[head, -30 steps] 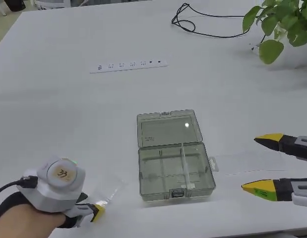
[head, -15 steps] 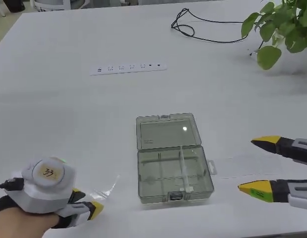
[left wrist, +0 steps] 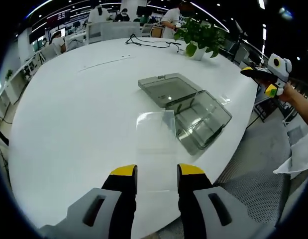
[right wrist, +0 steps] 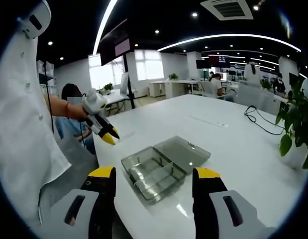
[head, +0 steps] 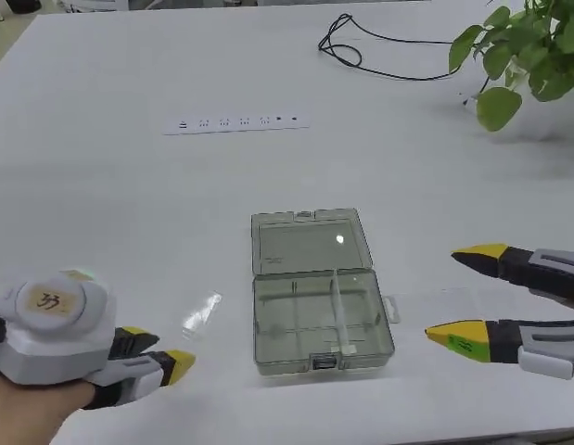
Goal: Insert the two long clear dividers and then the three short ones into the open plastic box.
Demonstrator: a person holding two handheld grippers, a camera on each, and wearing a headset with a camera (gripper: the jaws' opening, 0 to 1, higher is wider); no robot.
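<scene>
On the white table [head: 101, 204], left of the open plastic box [head: 259, 324], a clear divider [head: 201, 313] lies flat. It is just ahead of the left gripper [head: 164, 349] and not touching it. In the left gripper view the jaws stand apart with a modest gap and nothing between them, and the divider [left wrist: 154, 132] is lined up in front. The right gripper [head: 461, 292] hovers right of the box with its jaws wide apart and empty. One upright divider [head: 338, 311] already seems seated front-to-back in the box, and the lid [head: 310, 243] is folded back flat.

Risks as I see them:
- The divider is thin and flat on the table, so there is no edge to bite. The jaws will likely skid it forward toward the box rather than pinch it.
- It is clear plastic on white and barely visible, so the jaws could easily close beside it or catch just a corner. A corner grip would let it swing or bow on the lift.
- The box looks light and nothing pins it — pushing a divider down off-slot could shove or tip it. The right gripper is placed to brace it but isn't in contact.
- A tilted insert could jam against the upright divider or knock it out of its slots.
</scene>
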